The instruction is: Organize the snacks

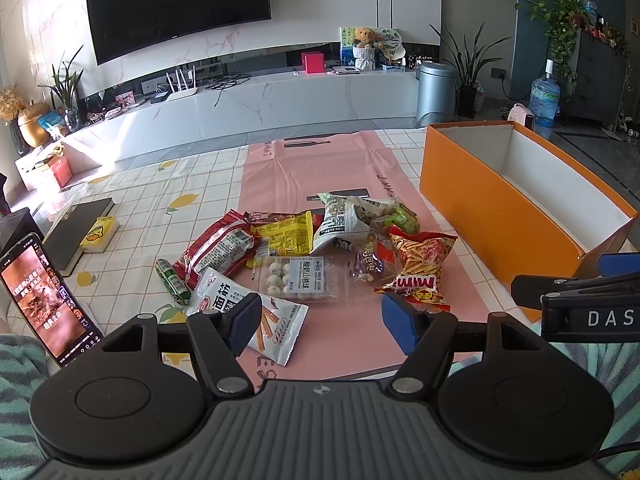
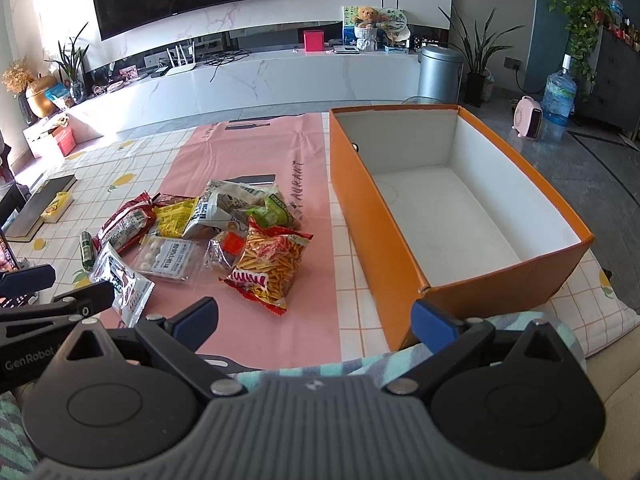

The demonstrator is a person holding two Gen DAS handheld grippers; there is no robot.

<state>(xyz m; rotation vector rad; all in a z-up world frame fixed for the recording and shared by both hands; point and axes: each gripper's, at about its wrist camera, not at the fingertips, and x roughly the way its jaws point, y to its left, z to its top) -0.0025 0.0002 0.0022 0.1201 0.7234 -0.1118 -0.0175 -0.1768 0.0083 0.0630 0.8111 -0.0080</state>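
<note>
Orange box (image 2: 380, 216) one; open grippers two.

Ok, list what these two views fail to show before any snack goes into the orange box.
- Snack pile: the lower packets are overlapped by the upper ones in both views.
- Orange box: in the left wrist view its floor is hidden by the near wall; the right wrist view shows it bare.
- Phone: cut by the left wrist view's edge, screen text too small.
- White noodle-stick packet: partly behind the left gripper.
</note>
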